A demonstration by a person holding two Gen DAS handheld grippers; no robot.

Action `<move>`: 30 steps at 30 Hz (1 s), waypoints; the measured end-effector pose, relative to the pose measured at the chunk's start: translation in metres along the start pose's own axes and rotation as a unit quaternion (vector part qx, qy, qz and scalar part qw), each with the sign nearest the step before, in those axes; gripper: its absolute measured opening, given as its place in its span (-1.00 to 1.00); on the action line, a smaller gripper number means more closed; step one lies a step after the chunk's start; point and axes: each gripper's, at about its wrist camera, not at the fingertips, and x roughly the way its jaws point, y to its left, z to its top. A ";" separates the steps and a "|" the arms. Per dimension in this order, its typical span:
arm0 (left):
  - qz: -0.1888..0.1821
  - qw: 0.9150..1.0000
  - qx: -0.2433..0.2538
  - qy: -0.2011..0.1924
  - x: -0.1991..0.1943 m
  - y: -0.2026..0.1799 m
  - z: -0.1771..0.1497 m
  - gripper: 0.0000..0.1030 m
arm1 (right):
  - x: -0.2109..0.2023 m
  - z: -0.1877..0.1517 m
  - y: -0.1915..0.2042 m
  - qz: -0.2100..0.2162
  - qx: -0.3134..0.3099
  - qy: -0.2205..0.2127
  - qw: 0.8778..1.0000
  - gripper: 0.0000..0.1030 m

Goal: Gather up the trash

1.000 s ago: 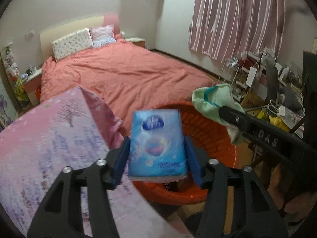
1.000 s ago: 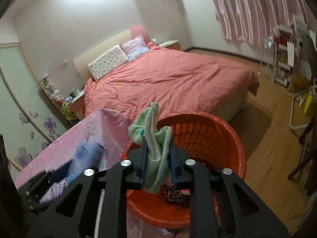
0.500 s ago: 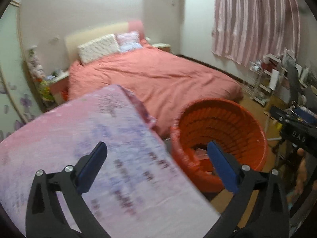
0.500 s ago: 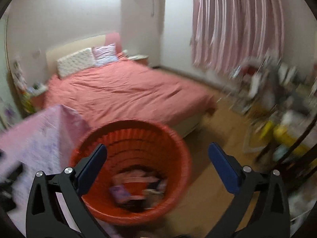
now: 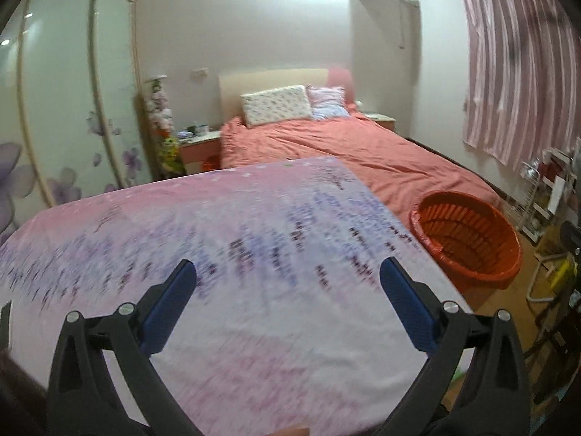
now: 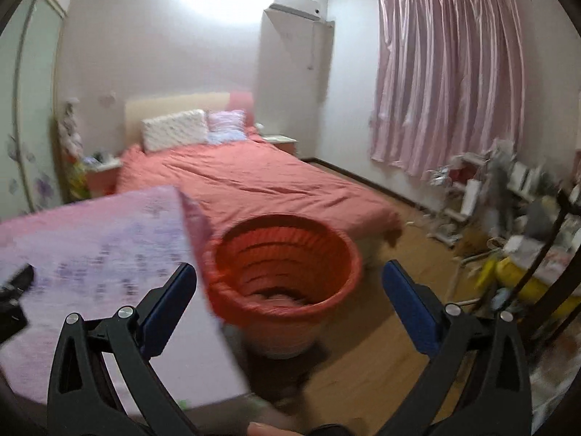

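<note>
Both tongs empty, swinging back over the table

Left gripper point(image 5: 287, 305) gapes wide over the pink-and-lavender printed tablecloth point(image 5: 225, 239); right gripper point(image 6: 288, 305) equally agape above the round orange plastic basket point(image 6: 283, 258). Advice: sweep low, locate trash before closing.

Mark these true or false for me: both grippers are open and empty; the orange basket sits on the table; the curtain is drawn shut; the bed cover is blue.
1. Both the left gripper and right gripper are open and empty. True.
2. The orange basket sits on the table. False: it stands on the floor beside the table.
3. The pink curtain is drawn shut. True.
4. The bed cover is blue. False: it is salmon red.
</note>
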 end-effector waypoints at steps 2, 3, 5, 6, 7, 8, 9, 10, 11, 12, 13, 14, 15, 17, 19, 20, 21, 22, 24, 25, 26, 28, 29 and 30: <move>0.008 1.000 -0.008 -0.007 -0.013 0.007 -0.011 0.93 | -0.011 -0.008 0.003 0.021 0.022 -0.023 0.999 0.96; 0.012 1.000 -0.011 -0.008 -0.021 0.010 -0.019 0.93 | -0.015 -0.012 0.005 0.021 0.026 -0.028 0.999 0.96; 0.020 1.000 -0.011 -0.009 -0.030 0.012 -0.028 0.93 | -0.019 -0.016 0.012 0.020 0.018 -0.019 0.999 0.96; 0.029 0.999 -0.010 -0.011 -0.035 0.010 -0.034 0.93 | -0.021 -0.017 0.014 0.017 0.016 -0.016 1.000 0.96; 0.034 0.999 -0.010 -0.012 -0.038 0.010 -0.036 0.93 | -0.023 -0.019 0.017 0.011 0.012 -0.013 1.000 0.96; 0.038 0.999 -0.012 -0.014 -0.042 0.010 -0.038 0.93 | -0.022 -0.019 0.023 0.006 0.008 -0.012 1.000 0.96; 0.041 0.999 -0.014 -0.018 -0.046 0.010 -0.040 0.93 | -0.024 -0.020 0.026 -0.004 0.002 -0.011 1.000 0.96; 0.043 0.999 -0.019 -0.021 -0.050 0.012 -0.042 0.93 | -0.028 -0.023 0.030 -0.012 -0.003 -0.011 1.000 0.96; 0.047 0.998 -0.024 -0.023 -0.053 0.013 -0.043 0.92 | -0.030 -0.024 0.033 -0.019 -0.007 -0.009 1.000 0.96; 0.049 0.998 -0.027 -0.023 -0.056 0.015 -0.045 0.92 | -0.030 -0.024 0.034 -0.026 -0.007 -0.002 1.000 0.96; 0.050 0.998 -0.031 -0.020 -0.057 0.016 -0.045 0.92 | -0.030 -0.026 0.035 -0.029 -0.004 0.005 1.000 0.96; 0.050 0.998 -0.033 -0.017 -0.057 0.017 -0.046 0.92 | -0.028 -0.026 0.035 -0.029 0.000 0.017 0.999 0.96; 0.050 0.998 -0.035 -0.011 -0.057 0.017 -0.046 0.92 | -0.027 -0.027 0.035 -0.031 0.005 0.030 0.999 0.96; 0.047 0.998 -0.040 0.000 -0.055 0.018 -0.046 0.92 | -0.026 -0.028 0.037 -0.035 0.007 0.041 0.999 0.96; 0.041 0.998 -0.046 0.006 -0.056 0.019 -0.047 0.92 | -0.025 -0.028 0.037 -0.042 0.008 0.052 0.998 0.96; 0.038 0.998 -0.049 0.008 -0.057 0.020 -0.046 0.92 | -0.026 -0.031 0.039 -0.043 0.009 0.055 0.998 0.96; 0.038 0.998 -0.051 0.008 -0.058 0.020 -0.046 0.92 | -0.026 -0.032 0.040 -0.042 0.012 0.058 0.997 0.96; 0.038 0.998 -0.053 0.008 -0.059 0.020 -0.045 0.92 | -0.027 -0.032 0.040 -0.041 0.015 0.062 0.997 0.96; 0.037 0.998 -0.055 0.007 -0.061 0.020 -0.045 0.92 | -0.029 -0.033 0.039 -0.036 0.023 0.067 0.997 0.96; 0.036 0.998 -0.056 0.005 -0.062 0.019 -0.044 0.92 | -0.031 -0.033 0.039 -0.033 0.025 0.068 0.997 0.96; 0.035 0.998 -0.057 0.004 -0.063 0.019 -0.044 0.92 | -0.033 -0.032 0.040 -0.032 0.026 0.068 0.997 0.96; 0.035 0.998 -0.056 0.001 -0.066 0.017 -0.043 0.92 | -0.035 -0.032 0.040 -0.030 0.028 0.065 0.997 0.96; 0.034 0.998 -0.055 0.000 -0.067 0.017 -0.042 0.92 | -0.036 -0.031 0.040 -0.029 0.028 0.065 0.997 0.96; 0.034 0.998 -0.055 -0.001 -0.068 0.016 -0.041 0.92 | -0.037 -0.030 0.040 -0.027 0.030 0.064 0.997 0.96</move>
